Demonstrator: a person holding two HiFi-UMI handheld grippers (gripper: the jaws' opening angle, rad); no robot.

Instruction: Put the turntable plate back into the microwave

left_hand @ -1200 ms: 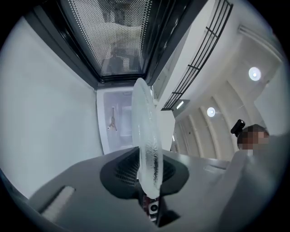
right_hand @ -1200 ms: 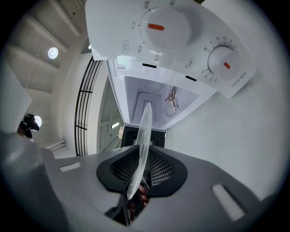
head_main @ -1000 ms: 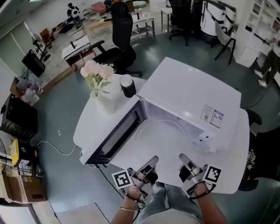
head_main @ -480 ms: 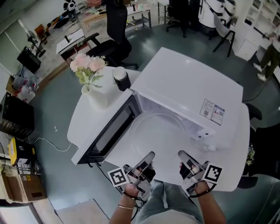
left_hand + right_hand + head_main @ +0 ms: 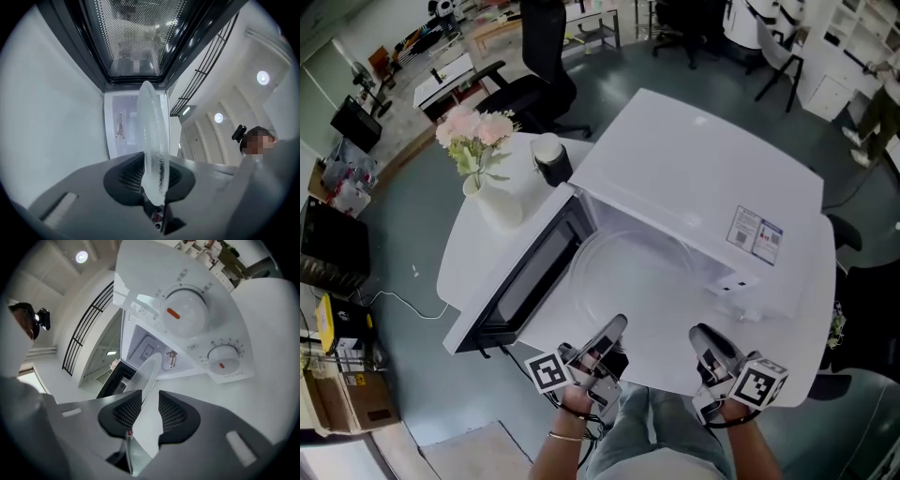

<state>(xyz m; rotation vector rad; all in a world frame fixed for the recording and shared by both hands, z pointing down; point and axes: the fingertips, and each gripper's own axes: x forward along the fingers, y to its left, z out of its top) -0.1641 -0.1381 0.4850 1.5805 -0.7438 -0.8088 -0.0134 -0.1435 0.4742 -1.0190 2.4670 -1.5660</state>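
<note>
The clear glass turntable plate [image 5: 630, 281] hangs flat at the mouth of the open white microwave [image 5: 703, 187]. My left gripper [image 5: 617, 326] is shut on the plate's near left rim. In the left gripper view the plate [image 5: 152, 140] stands edge-on between the pads of that gripper [image 5: 154, 187]. My right gripper [image 5: 701, 335] is shut on the near right rim. In the right gripper view the plate [image 5: 147, 371] runs slanted through the right gripper [image 5: 149, 411], below the microwave's two dials [image 5: 185, 312].
The microwave door [image 5: 530, 281] swings open to the left, its mesh window [image 5: 136, 37] above my left gripper. A vase of pink flowers [image 5: 478, 141] and a black cup [image 5: 551, 157] stand on the white table [image 5: 469, 253] beside it. Office chairs [image 5: 539, 56] are behind.
My right gripper has rolled, so its marker cube faces differently. The plate and my left gripper stay about where they were at the microwave's mouth.
</note>
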